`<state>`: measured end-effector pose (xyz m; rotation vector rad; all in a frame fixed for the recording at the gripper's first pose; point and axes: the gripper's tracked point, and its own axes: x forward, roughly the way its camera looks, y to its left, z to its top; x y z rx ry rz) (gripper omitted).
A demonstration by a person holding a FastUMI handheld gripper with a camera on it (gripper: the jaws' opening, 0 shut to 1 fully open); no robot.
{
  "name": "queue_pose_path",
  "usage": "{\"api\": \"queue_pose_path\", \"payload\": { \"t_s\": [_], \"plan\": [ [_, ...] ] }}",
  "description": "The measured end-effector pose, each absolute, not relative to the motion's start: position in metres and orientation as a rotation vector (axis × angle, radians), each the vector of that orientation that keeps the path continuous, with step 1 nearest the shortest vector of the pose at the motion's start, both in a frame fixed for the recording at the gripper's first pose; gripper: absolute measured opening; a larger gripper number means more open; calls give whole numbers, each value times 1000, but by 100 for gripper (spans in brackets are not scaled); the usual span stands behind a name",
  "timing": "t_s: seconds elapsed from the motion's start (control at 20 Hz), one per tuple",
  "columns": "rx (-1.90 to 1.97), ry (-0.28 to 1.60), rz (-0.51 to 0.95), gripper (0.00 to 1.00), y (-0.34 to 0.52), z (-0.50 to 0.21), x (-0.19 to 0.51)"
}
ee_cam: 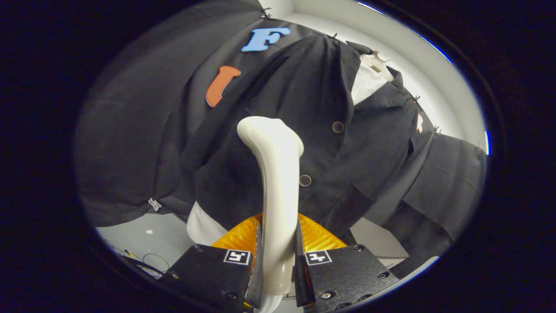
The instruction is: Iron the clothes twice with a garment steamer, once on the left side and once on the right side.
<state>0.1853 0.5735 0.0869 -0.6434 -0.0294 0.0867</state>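
Note:
A dark buttoned jacket (312, 113) hangs on a white hanger (377, 61) over a white mannequin torso, just beyond my fingers. My gripper (278, 256) is shut on the cream handle of the garment steamer (278, 174), which rises between the fingers. The steamer's head (265, 128) bends forward against the jacket's left front panel, left of the row of round buttons (338, 127). Where the head meets the cloth is hidden from me.
The booth's black cloth wall (139, 143) hangs behind and to both sides of the jacket. A white floor (152, 237) with thin cables lies below left. White wall shows above right of the hanger.

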Motion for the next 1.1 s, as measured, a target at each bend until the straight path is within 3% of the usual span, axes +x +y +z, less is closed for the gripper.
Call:
{"api": "queue_pose_path", "payload": {
  "t_s": [0.8,1.1],
  "plan": [
    [-594,179,165,32,550,-13,198],
    [-557,216,234,32,537,-15,190]
  ]
}}
